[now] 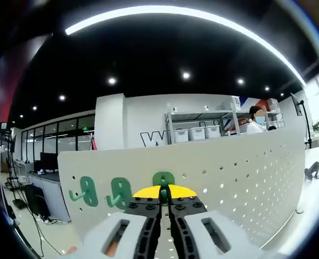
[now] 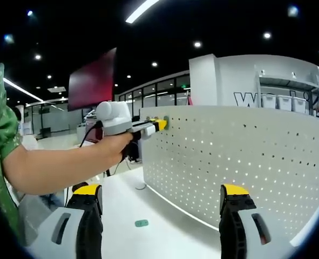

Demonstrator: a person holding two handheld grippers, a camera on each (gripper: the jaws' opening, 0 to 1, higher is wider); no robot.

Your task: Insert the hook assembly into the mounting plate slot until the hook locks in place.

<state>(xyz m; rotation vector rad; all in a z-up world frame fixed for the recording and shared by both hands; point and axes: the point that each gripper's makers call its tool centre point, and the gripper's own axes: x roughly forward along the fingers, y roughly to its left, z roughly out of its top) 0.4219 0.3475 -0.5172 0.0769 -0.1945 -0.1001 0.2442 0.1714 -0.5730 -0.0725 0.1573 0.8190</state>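
Your left gripper has its jaws clamped on a green hook, which sits against the white perforated mounting plate at lower centre of the left gripper view. Two more green hooks and are on the plate to its left. In the background right of that view a person stands near shelving with white bins.

In the right gripper view, your right gripper has its jaws wide apart and holds nothing, at the bottom of the frame above the white worktop. At upper left of centre your hand holds the left gripper against the plate's left edge. A small green piece lies on the worktop between the jaws.
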